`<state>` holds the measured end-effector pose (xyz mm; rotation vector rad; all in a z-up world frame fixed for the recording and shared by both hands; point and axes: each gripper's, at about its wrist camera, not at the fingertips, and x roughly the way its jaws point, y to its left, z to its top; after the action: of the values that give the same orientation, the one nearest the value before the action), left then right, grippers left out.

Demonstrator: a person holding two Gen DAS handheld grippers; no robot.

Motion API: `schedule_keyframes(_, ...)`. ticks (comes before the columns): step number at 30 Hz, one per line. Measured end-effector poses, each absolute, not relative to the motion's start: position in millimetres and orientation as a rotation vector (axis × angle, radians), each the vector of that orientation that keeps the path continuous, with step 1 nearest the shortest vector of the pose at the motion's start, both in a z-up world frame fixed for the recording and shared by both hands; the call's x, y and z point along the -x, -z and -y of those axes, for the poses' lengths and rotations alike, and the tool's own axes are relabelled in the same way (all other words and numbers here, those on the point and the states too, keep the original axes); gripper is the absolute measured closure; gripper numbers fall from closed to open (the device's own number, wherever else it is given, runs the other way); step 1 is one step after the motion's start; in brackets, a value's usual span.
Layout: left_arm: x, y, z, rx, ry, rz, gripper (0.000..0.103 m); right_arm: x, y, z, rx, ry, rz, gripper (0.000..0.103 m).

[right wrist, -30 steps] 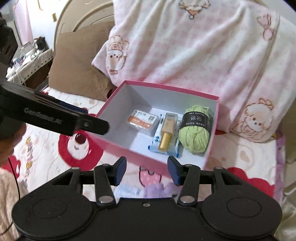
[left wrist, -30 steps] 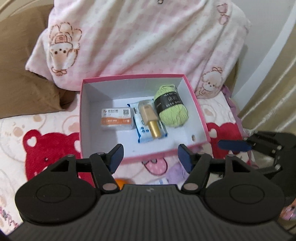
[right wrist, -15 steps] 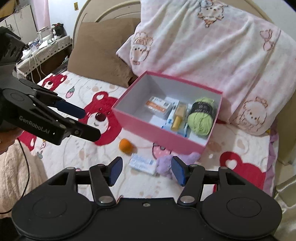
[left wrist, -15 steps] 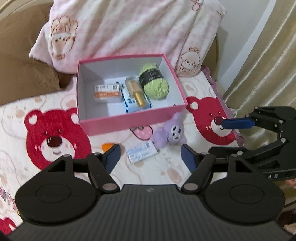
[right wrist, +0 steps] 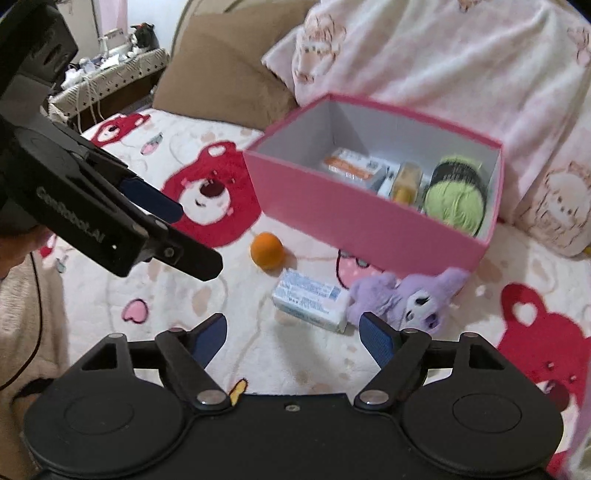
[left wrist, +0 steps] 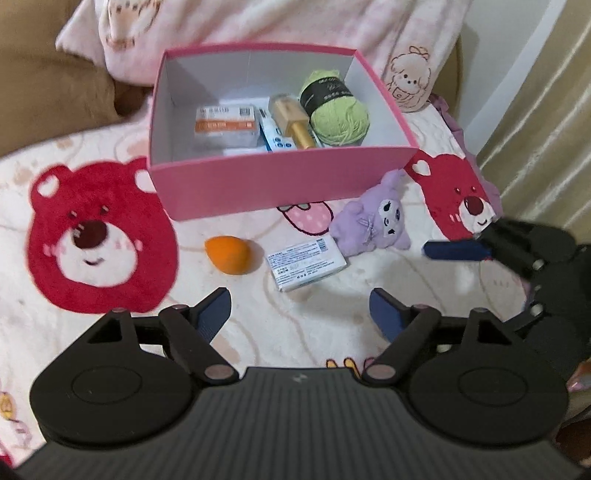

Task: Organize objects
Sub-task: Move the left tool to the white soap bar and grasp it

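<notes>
A pink box stands open on the bed. It holds green yarn, a gold bottle, an orange-labelled packet and a blue-white pack. In front of it lie an orange sponge, a white packet and a purple plush toy. My left gripper is open and empty, just short of the white packet. My right gripper is open and empty, near the packet and plush.
The bed has a white blanket with red bears. A pink quilt and a brown pillow lie behind the box. A curtain hangs on the right. The other gripper shows at each view's side.
Both grippers have pulled back from above the box and lowered toward the bed. The sponge, white packet and plush have come into view and now sit closer.
</notes>
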<state>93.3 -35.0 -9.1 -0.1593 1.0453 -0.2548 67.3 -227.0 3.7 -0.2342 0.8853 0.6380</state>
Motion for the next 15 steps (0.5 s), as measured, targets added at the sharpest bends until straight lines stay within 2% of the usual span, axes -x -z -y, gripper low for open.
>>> schedule_keyframes(7,-110,56,21,0.244,0.277,-1.021,0.028,-81,42,213,0.227,-0.63,-0.889,0.021)
schedule_keyframes(9,-111,69,23,0.255,0.289,-1.007,0.038,-87,53,211,0.204,-0.622,-0.903,0.021)
schedule_keyframes(15,-119,100,28,0.29,0.291,-1.015,0.051,-98,74,202,0.194,-0.591,-0.914,0.021)
